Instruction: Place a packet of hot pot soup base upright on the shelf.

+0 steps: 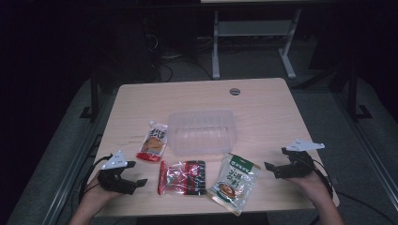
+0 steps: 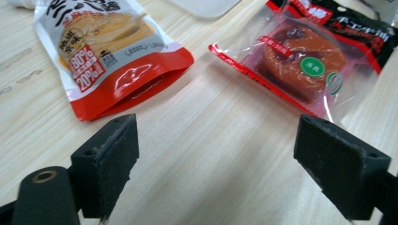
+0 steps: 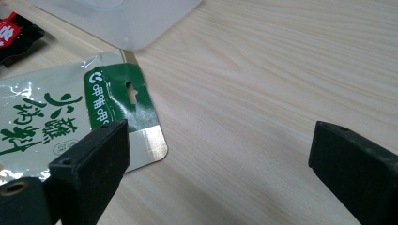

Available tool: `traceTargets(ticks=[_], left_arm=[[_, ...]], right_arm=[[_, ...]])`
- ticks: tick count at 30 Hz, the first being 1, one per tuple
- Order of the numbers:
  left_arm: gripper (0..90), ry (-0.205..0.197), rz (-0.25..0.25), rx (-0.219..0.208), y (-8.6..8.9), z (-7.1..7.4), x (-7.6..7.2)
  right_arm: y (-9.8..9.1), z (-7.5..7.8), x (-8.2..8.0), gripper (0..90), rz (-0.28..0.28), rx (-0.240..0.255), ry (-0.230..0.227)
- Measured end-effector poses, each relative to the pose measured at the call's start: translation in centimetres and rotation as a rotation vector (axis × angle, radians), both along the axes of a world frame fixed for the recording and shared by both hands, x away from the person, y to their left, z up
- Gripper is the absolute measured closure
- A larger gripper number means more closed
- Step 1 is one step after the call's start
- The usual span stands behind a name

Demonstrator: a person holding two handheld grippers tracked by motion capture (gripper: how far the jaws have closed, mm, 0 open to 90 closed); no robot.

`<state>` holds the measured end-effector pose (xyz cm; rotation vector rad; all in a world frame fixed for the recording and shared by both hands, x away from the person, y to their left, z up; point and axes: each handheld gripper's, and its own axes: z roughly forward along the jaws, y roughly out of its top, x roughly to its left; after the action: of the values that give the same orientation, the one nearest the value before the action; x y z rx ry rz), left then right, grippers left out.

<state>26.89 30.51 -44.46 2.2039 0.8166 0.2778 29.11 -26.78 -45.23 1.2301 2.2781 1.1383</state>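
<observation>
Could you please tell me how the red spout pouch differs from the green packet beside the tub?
The spout pouch is red, white and orange; the green packet is silvery with a green header. The pouch has a spout at its top; the packet has a flat header with a hang hole. The pouch lies left of the tub, the packet in front of it. Both lie flat, ungripped.

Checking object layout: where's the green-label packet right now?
In the high view the green-label packet lies at the table's near edge, right of the red-and-black packet and just in front of the clear container, left of the right gripper.
</observation>
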Motion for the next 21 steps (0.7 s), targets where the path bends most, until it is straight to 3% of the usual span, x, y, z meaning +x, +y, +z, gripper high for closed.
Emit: traceTargets(ticks=[4, 10, 15, 21], left_arm=[[14.5, 0.003, -0.016, 0.022, -0.4, 0.0, 0.0], [14.9, 0.004, -0.027, 0.007, -0.8, 0.3, -0.1], [15.1, 0.012, -0.013, -0.027, -1.0, 0.5, -0.1], [20.3, 0.019, -0.033, -0.037, -1.2, 0.6, -0.2]], right_arm=[[0.1, 0.2, -0.2, 5.7, -0.001, 0.000, 0.010], [0.4, 0.6, -0.2, 6.3, 0.007, 0.007, 0.011], [1.1, 1.1, -0.4, 13.3, 0.042, 0.029, 0.021], [2.6, 1.8, -0.5, 18.6, 0.104, 0.032, 0.015]])
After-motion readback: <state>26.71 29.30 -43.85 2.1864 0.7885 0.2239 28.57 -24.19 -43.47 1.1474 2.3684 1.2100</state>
